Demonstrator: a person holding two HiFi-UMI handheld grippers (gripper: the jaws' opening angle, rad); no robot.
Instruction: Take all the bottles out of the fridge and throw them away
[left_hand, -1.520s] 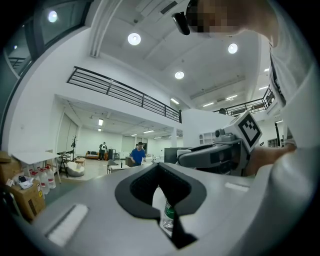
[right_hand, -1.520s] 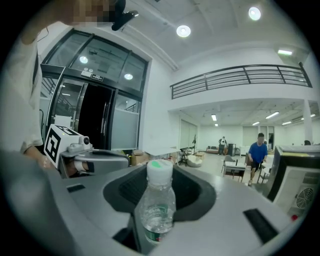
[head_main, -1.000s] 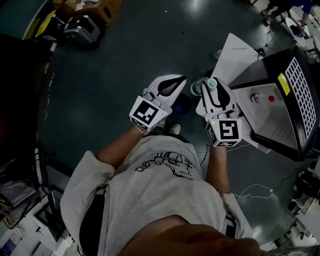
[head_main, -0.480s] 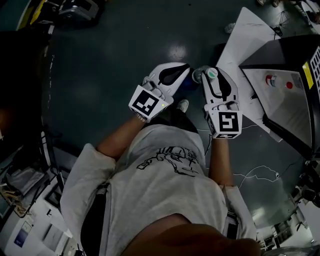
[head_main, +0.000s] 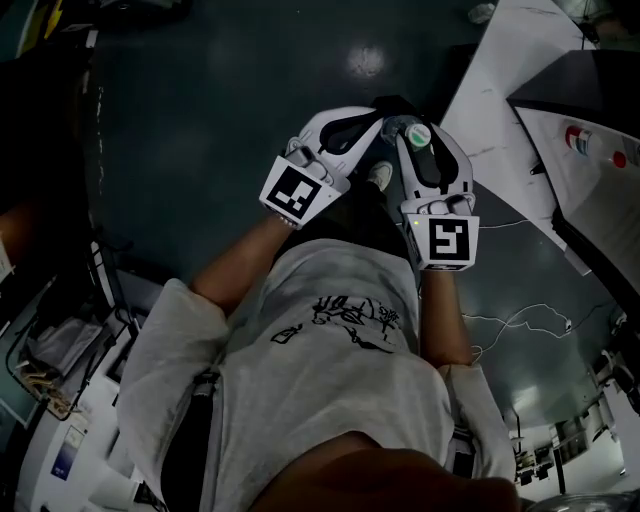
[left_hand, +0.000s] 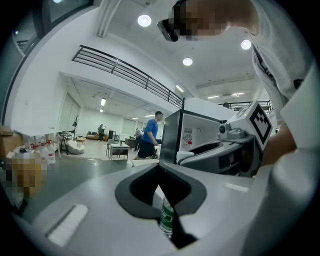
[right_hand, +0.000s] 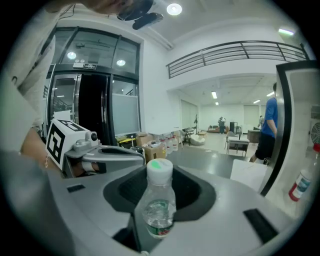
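My right gripper (head_main: 420, 135) is shut on a clear water bottle (right_hand: 159, 212) with a green label and a white cap with a green top (right_hand: 160, 168). That cap (head_main: 419, 136) also shows in the head view. My left gripper (head_main: 368, 125) is shut on a second bottle (left_hand: 168, 220), of which only a strip with a green label shows between the jaws. Both grippers are side by side in front of the person's grey shirt, over the dark floor. The black fridge (head_main: 590, 90) stands open at the right, with a red-labelled bottle (head_main: 577, 138) inside.
A white panel (head_main: 500, 80) lies on the floor beside the fridge. Cables (head_main: 510, 320) trail over the floor at the right. Shelves and clutter (head_main: 60, 350) stand at the left. A person in a blue shirt (left_hand: 149, 136) stands far off near tables, and large water jugs (left_hand: 44, 150) line the wall.
Both grippers have sunk toward the floor with their bottles and drawn closer together. The fridge has slid toward the right edge of the head view.
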